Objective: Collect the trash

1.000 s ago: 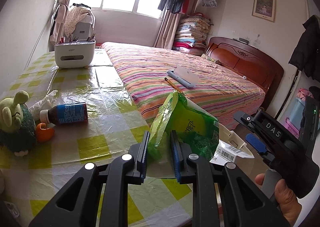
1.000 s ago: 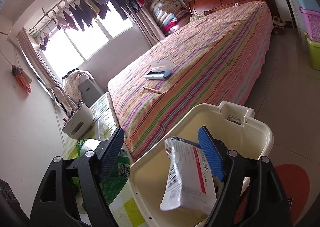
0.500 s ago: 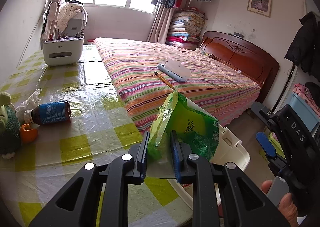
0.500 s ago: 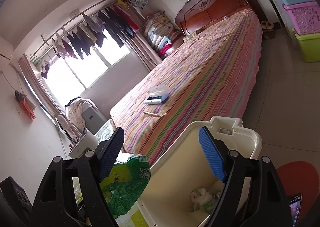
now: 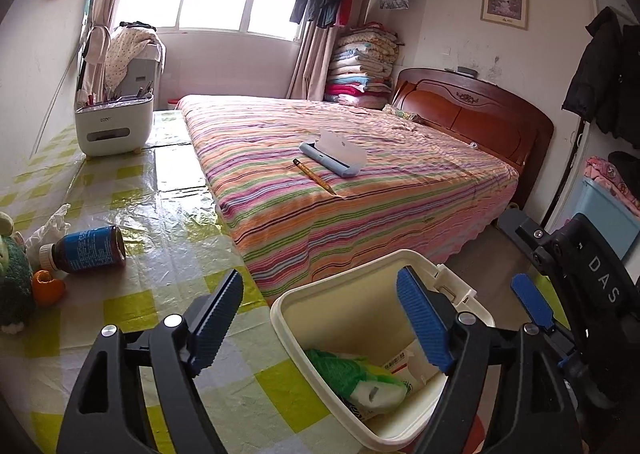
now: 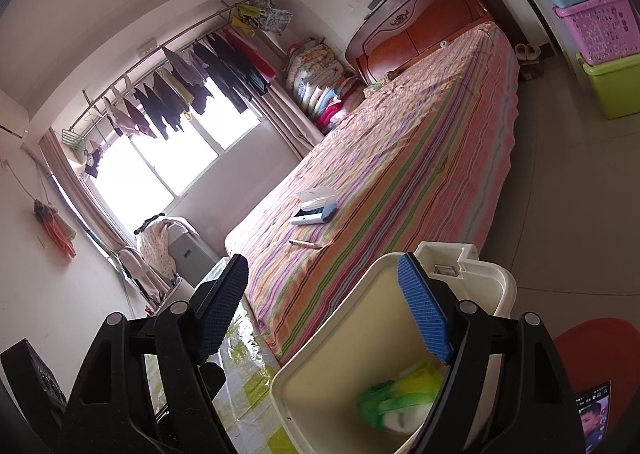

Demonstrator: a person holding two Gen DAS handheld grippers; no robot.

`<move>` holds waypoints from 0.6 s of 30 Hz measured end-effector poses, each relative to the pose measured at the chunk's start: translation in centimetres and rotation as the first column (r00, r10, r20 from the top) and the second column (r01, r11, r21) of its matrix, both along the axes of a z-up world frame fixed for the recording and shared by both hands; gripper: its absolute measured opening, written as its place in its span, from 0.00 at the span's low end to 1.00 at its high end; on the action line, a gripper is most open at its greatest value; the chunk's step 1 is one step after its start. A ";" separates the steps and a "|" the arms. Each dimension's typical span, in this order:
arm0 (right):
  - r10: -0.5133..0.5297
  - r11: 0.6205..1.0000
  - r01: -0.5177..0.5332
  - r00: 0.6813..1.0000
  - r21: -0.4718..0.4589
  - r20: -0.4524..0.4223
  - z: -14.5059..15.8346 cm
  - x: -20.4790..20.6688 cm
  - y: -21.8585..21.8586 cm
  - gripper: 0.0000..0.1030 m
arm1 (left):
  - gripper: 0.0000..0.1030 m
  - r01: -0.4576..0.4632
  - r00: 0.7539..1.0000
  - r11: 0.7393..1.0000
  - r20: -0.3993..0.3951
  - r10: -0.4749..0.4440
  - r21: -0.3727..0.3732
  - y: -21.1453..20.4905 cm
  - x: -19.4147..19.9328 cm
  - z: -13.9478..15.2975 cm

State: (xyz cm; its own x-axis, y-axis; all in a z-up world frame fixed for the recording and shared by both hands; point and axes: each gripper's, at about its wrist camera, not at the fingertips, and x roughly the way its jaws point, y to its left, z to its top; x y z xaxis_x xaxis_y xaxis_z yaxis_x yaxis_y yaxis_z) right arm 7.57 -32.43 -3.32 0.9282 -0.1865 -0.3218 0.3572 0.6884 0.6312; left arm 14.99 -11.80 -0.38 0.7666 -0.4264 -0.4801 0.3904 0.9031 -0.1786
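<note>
The left gripper (image 5: 320, 318) hung over the near edge of the table (image 5: 168, 213) and the cream bin (image 5: 280, 310), and its two fingers were spread wide with nothing between them. The bin stood on the floor just beside the table, on the right. Inside it lay the green bag (image 5: 344, 370), crumpled at the bottom, with a white packet (image 5: 404, 366) next to it.

The right gripper (image 6: 324, 310) was above the same bin (image 6: 504, 286). Its blue pads (image 6: 424, 310) were far apart too, and it held nothing. From there the green bag (image 6: 396, 402) showed low down in the bin.

On the left side of the table lay a brown bottle (image 5: 86, 250) on its side, with a blue label. Just beside it were an orange peel (image 5: 48, 288), a bit of clear plastic (image 5: 50, 223) and a fuzzy green toy (image 5: 14, 286). At the far end of the table stood a white holder (image 5: 114, 125) with things sticking up out of it.

The striped bed (image 5: 360, 189) was on the far right side. A blue and white case (image 5: 332, 151) and a pencil (image 5: 314, 175) lay on it, near each other
</note>
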 end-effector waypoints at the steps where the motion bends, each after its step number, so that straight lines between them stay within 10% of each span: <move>1: 0.001 1.000 -0.001 1.000 -0.002 -0.001 0.0 0.0 0.0 0.76 | 0.75 -0.007 1.000 1.000 0.000 0.007 -0.001 0.2 0.0 0.1; 18: 0.085 0.996 -0.084 0.996 -0.029 0.011 0.4 1.0 2.4 0.79 | 0.77 -0.167 0.986 0.985 -0.001 0.167 -0.037 6.6 -0.9 1.4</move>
State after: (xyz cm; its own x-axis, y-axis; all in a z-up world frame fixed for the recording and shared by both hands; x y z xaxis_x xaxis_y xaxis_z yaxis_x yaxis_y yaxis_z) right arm 8.55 -30.03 -2.94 0.9449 -0.1161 -0.3061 0.2894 0.7333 0.6152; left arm 14.07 -5.18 0.98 0.8293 -0.3097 -0.4651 0.2352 0.9485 -0.2123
